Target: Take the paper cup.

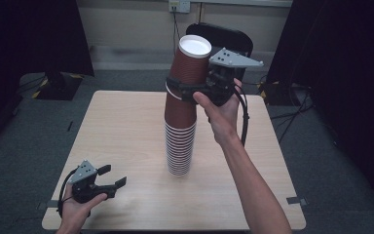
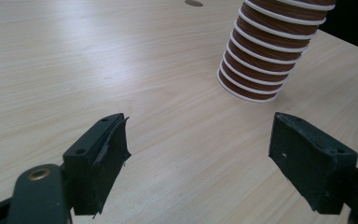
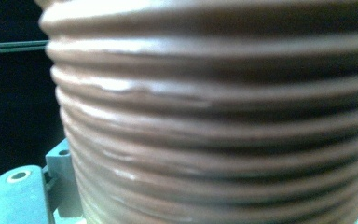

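You are clamping the tall stack of brown paper cups point(image 1: 181, 117) high up with your right gripper point(image 1: 187, 91) while your left gripper point(image 1: 111, 183) is resting wide open.

The stack is standing on the wooden table point(image 1: 121, 131) near its centre, rims down and white base on top, and it is leaning slightly toward 1 o'clock. Your right gripper is coming in from 3 o'clock, its jaws closing around the upper cups just below the top; in the right gripper view the ribbed brown rims point(image 3: 214, 121) are pressing close against the camera. Your left gripper is sitting at the table's 7 o'clock corner, jaws spread wide and holding nothing, well apart from the stack; in the left gripper view the stack's lowest rims point(image 2: 256, 70) are showing at 1 o'clock.
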{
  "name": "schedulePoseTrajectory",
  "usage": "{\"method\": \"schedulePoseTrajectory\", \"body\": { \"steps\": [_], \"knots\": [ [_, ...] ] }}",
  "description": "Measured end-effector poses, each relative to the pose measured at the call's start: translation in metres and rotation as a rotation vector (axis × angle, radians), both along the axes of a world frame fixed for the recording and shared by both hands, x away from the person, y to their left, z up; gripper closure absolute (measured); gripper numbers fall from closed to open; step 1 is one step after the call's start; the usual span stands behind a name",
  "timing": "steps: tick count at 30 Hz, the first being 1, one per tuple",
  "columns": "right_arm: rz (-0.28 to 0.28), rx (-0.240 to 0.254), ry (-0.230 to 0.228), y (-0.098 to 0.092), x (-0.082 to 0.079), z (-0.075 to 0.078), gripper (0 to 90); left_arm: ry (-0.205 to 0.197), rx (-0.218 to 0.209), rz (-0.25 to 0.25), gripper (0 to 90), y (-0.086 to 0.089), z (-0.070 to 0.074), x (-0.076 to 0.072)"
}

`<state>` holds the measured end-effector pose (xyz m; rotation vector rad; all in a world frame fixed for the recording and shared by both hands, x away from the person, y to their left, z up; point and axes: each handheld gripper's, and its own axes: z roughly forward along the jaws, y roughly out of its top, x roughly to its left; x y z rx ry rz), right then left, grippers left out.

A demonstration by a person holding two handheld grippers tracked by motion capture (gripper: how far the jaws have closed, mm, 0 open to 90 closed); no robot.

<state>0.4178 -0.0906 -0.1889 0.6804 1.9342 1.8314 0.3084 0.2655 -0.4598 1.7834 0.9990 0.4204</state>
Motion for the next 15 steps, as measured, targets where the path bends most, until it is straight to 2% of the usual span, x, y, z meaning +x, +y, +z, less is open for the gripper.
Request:
{"method": "schedulePoseTrajectory", "body": {
  "steps": [4, 9, 15],
  "knots": [
    [-0.031, 0.009, -0.026, -0.006, -0.003, 0.006, 12.1, 0.0, 0.001, 0.0, 19.2, -0.001, 0.0, 0.0],
    [-0.043, 0.016, -0.033, -0.014, -0.005, 0.01, 12.3, -0.002, 0.005, -0.001, 19.2, -0.001, 0.0, 0.0],
    [-0.06, 0.011, -0.037, -0.023, -0.006, 0.011, 12.4, -0.025, 0.007, -0.012, 22.2, -0.002, 0.001, -0.001]
  ]
}}
